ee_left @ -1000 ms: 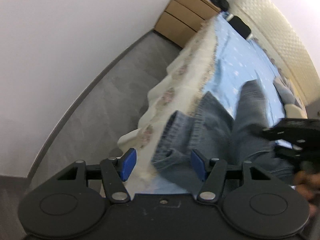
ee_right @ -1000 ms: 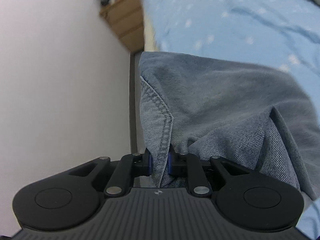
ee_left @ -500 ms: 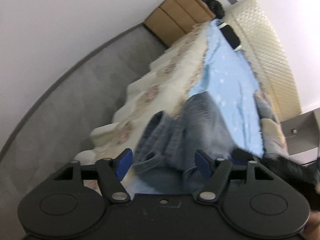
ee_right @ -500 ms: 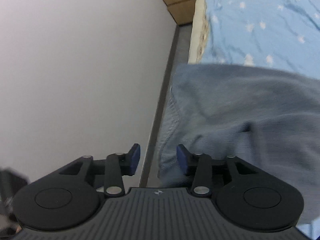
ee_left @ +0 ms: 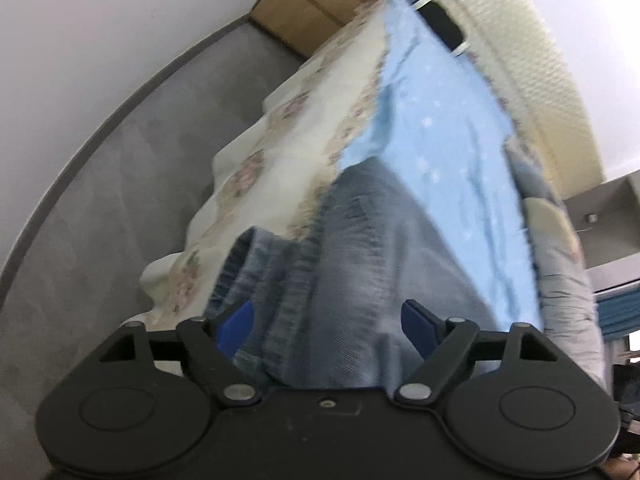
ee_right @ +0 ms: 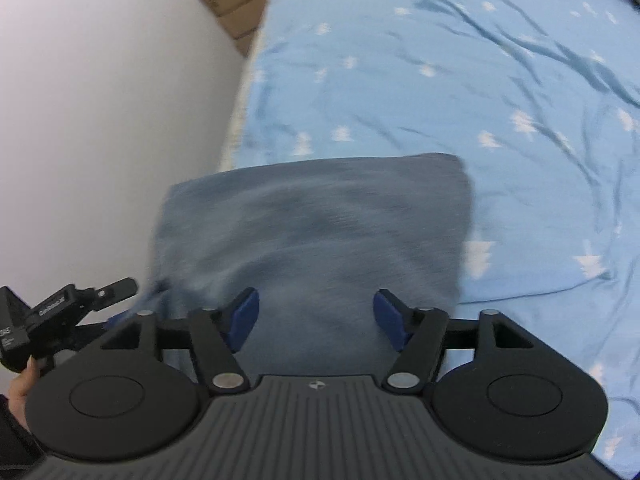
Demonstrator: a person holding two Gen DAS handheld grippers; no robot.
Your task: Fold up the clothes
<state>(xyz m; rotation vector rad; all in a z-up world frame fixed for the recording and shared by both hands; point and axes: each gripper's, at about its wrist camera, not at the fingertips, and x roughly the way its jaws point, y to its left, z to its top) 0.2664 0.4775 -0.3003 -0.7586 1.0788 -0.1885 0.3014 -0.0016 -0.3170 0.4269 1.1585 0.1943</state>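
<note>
Left gripper (ee_left: 328,320) spread, holding nothing; jeans (ee_left: 360,260) lie just ahead of it, their left part overhanging the bed (ee_left: 432,128) edge. Right gripper (ee_right: 316,316) spread over the jeans. Risk: overhanging denim drags the folded stack floorward.

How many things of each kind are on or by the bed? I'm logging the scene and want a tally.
Jeans: 1
Blue star-print sheet: 1
Floral cream bedspread: 1
Wooden drawer unit: 1
Grey bundled bedding at the far side: 1
Claws, left and right, both open: 2
Total: 7
</note>
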